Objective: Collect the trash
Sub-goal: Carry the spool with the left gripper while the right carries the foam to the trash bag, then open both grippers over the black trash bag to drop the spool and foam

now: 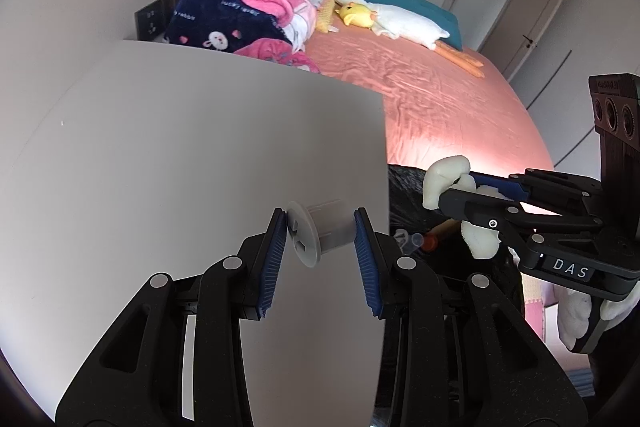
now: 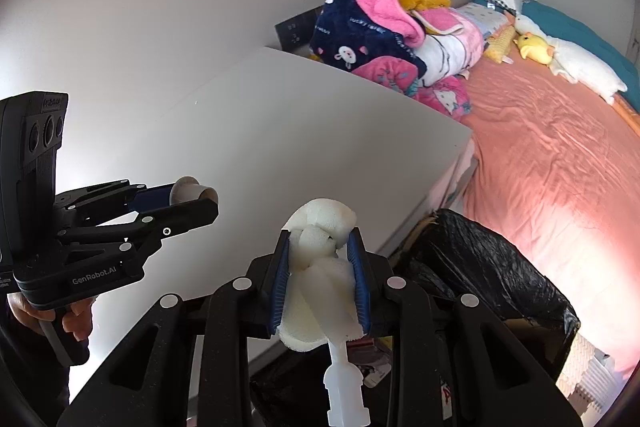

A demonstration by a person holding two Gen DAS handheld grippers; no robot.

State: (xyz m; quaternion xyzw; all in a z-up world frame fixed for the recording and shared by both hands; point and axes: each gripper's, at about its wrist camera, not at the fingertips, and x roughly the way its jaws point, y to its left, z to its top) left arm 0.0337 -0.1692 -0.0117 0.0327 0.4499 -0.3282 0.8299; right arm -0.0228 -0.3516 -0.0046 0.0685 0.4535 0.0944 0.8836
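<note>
Trash: foam wad (image 2: 320, 267) clamped in right gripper (image 2: 320, 275) beside bag-lined bin (image 2: 500, 267) | white flanged plastic spool (image 1: 320, 233) pinched in left gripper (image 1: 320, 247) over desk (image 1: 180, 167) | step: carrying | next: position both above bin, release.

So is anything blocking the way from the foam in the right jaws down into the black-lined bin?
Nothing visible does. The foam piece is clamped in the right gripper, and the black-lined bin stands open beside and below it, next to the white table. The left gripper holds its white plastic spool off to the side.
</note>
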